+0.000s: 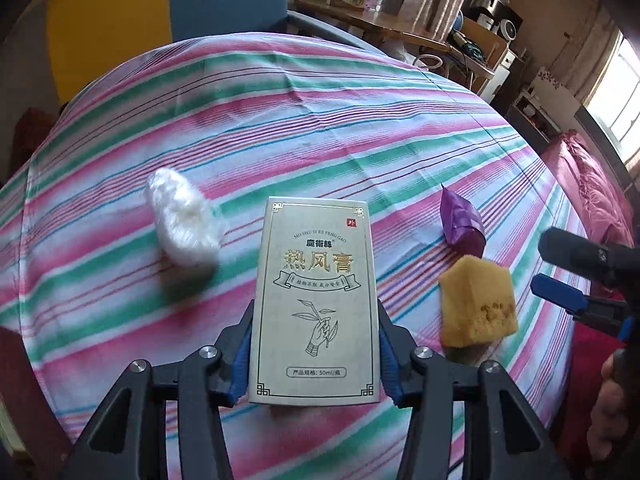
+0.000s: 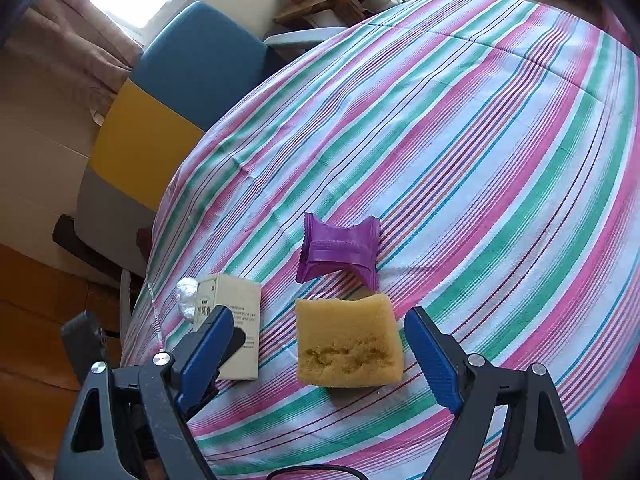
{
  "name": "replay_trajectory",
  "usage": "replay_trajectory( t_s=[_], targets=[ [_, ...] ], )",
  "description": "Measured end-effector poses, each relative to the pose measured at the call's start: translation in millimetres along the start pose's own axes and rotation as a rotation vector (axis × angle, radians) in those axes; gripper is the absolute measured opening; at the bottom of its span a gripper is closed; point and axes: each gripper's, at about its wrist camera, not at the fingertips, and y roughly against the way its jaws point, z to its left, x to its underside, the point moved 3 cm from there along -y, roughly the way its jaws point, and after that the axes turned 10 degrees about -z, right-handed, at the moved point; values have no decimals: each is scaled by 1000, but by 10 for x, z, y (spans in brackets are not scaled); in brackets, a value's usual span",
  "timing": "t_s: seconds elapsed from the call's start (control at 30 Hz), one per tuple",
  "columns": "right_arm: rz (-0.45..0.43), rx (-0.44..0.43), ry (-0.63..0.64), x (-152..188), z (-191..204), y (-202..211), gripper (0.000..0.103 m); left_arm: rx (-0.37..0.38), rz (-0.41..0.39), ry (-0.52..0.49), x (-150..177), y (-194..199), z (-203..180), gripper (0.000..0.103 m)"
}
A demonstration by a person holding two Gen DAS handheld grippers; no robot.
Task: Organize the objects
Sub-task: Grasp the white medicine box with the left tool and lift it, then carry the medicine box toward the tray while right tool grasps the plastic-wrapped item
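A pale upright box (image 1: 316, 280) with gold Chinese print stands on the striped tablecloth (image 1: 280, 128). My left gripper (image 1: 315, 308) is shut on it, blue pads pressing both long sides. A yellow sponge (image 2: 348, 344) lies between the spread fingers of my right gripper (image 2: 320, 312), which is open and does not touch it. Just beyond the sponge sits a purple packet (image 2: 340, 248). A white plastic-wrapped wad (image 1: 184, 220) lies left of the box. The left wrist view also shows the sponge (image 1: 476, 300), the packet (image 1: 460, 220) and the right gripper (image 1: 540, 262).
A blue and yellow chair (image 2: 180, 80) stands at the table's far edge. Behind it is a wooden desk (image 1: 380, 28) with boxes. Red fabric (image 1: 592, 192) lies beyond the table's right side. A person's hand (image 1: 612, 400) shows at the lower right.
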Motion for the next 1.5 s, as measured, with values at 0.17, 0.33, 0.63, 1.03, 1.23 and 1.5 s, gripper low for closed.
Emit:
replay_trajectory(
  t_s=[0.17, 0.33, 0.63, 1.03, 1.23, 1.5],
  targets=[
    [11, 4, 25, 23, 36, -13, 88, -17, -26, -10, 513, 433, -52, 52],
    [31, 2, 96, 88, 148, -39, 87, -22, -47, -48, 1031, 770, -185, 52],
    [184, -83, 348, 480, 626, -208, 67, 17, -69, -93, 1242, 953, -290, 52],
    [349, -76, 754, 629, 1652, -901, 43, 81, -97, -63, 1239, 921, -195, 52],
    [388, -64, 812, 616, 2038, -1431, 43, 93, -95, -49, 1258, 873, -177, 52],
    [358, -36, 849, 659, 2083, -1773, 35, 94, -99, -42, 1258, 855, -178, 52]
  ],
)
